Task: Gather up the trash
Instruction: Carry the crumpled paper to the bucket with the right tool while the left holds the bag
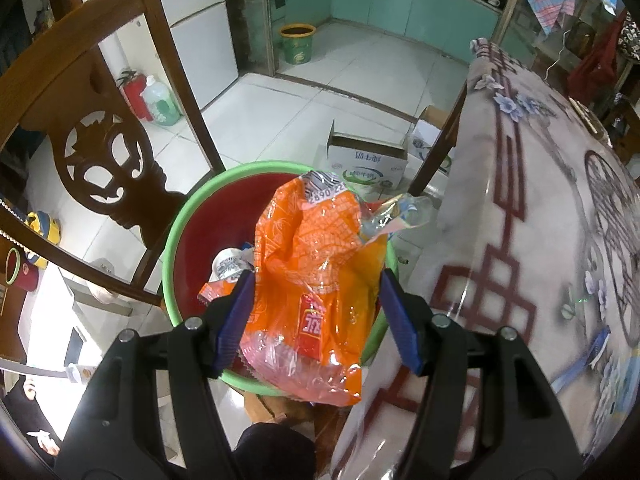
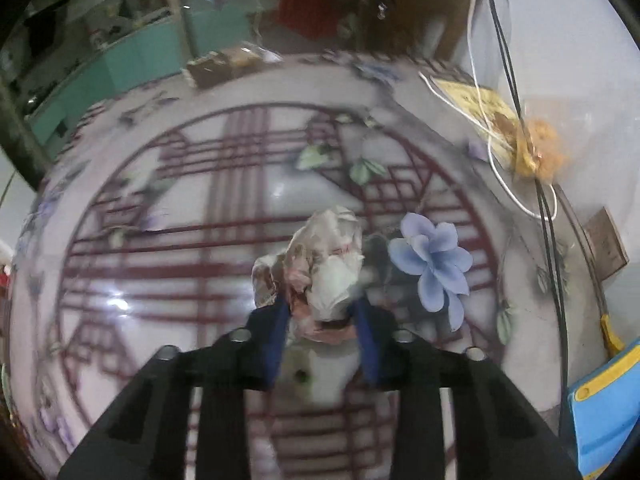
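An orange plastic snack bag (image 1: 316, 248) with a clear wrapper bunched at its top sits between the blue pads of my left gripper (image 1: 316, 276), which is shut on it. The bag hangs over a bin with a green rim (image 1: 180, 216) and a red inside, where other wrappers lie. In the right wrist view, a crumpled wad of paper (image 2: 320, 256) rests on the patterned tablecloth (image 2: 180, 260). My right gripper (image 2: 321, 306) is shut on the wad's near end, one pad on each side.
A carved wooden chair (image 1: 100, 152) stands left of the bin and an open cardboard box (image 1: 366, 164) behind it. The table's edge (image 1: 460, 240) runs along the bin's right. On the table lie black and white cables (image 2: 544, 200) and a blue-and-yellow object (image 2: 604, 408).
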The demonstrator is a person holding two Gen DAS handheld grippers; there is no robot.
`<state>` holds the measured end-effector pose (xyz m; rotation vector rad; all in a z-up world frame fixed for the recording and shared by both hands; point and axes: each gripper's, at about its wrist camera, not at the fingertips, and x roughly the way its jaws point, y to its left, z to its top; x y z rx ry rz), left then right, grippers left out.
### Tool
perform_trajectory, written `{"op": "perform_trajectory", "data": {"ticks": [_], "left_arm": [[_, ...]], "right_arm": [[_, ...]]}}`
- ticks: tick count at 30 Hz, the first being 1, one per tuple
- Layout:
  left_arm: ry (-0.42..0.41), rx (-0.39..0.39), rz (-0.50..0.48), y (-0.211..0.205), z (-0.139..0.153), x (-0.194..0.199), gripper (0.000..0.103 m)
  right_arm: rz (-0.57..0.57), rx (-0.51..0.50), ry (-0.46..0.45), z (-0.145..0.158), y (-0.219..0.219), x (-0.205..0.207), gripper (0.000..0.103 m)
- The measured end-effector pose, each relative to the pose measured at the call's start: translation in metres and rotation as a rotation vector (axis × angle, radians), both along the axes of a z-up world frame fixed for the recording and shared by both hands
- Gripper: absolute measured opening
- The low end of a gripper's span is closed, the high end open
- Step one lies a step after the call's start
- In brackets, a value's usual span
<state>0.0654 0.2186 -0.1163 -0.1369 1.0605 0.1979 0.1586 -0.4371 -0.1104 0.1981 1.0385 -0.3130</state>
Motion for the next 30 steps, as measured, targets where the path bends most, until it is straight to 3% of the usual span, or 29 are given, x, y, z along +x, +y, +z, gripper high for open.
{"op": "perform_trajectory", "data": {"ticks": [7,13,23,30], "left_arm": [[-0.05,-0.013,0.007,0.008,0.013,-0.01,0.061],[-0.096,-0.021,0.016,0.016,0.024,-0.017,0.061],[-0.148,-0.017,0.011,0.028,0.034,-0.026,0.061],[-0.168,-0.023,0.016,0.04,0.038,-0.031,0.061]], "right_arm": [[0.169,0.05,-0.096,0.039,0.079,-0.035,0.025],[0.347,0.062,-0.167,0.062,0.178,-0.065,0.025],[0.542,0.19,-0.203,0.073,0.31,-0.091,0.026],[0.632,0.239,-0.194,0.072,0.374,-0.095,0.027]]}}
